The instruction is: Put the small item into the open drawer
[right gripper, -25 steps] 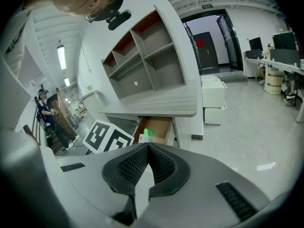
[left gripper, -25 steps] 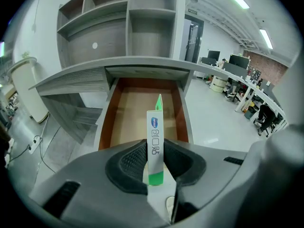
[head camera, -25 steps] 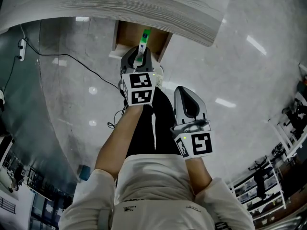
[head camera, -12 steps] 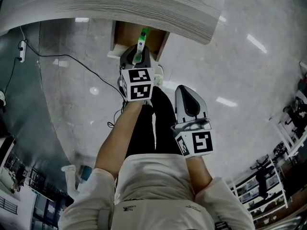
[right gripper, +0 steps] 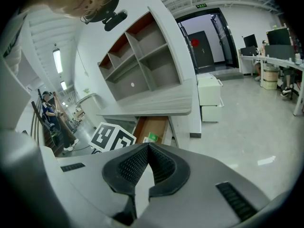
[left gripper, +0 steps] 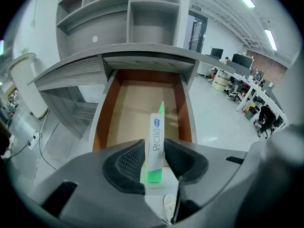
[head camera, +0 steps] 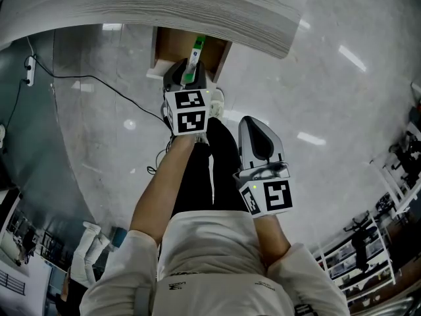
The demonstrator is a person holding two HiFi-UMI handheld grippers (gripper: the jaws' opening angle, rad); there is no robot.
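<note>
The pale glossy floor (head camera: 342, 110) spreads out on every side of the open drawer (head camera: 172, 48), and the grey wood-grain desk top (head camera: 164, 5) hangs directly above the drawer's back part. In the left gripper view, open grey shelves (left gripper: 133, 13) rise above and behind the drawer. It is pulled out towards the person, showing brown side walls and a bare tan bottom (left gripper: 137, 108). The person's left forearm (head camera: 161, 189) reaches towards the drawer's front edge. It carries the left gripper (head camera: 189, 71), which hovers just at that edge and points in over the drawer. Its jaws are opening. The green-and-white tube (left gripper: 156, 141) is between them, with a thin gap on one side, so the pads (left gripper: 128, 160) no longer pinch it. The tube (head camera: 195, 54) sticks out forward from the jaws over the drawer's bottom. Whether its far tip touches that bottom cannot be told. The right gripper (head camera: 253, 125) hangs well back from the drawer, on the person's right side. Its jaws are clenched together at the tips with nothing between them (right gripper: 148, 148). From there its camera looks past the left gripper's marker cube (right gripper: 114, 137) into the drawer. A thin black cable (head camera: 99, 79) trails over the floor to the left of the drawer.
</note>
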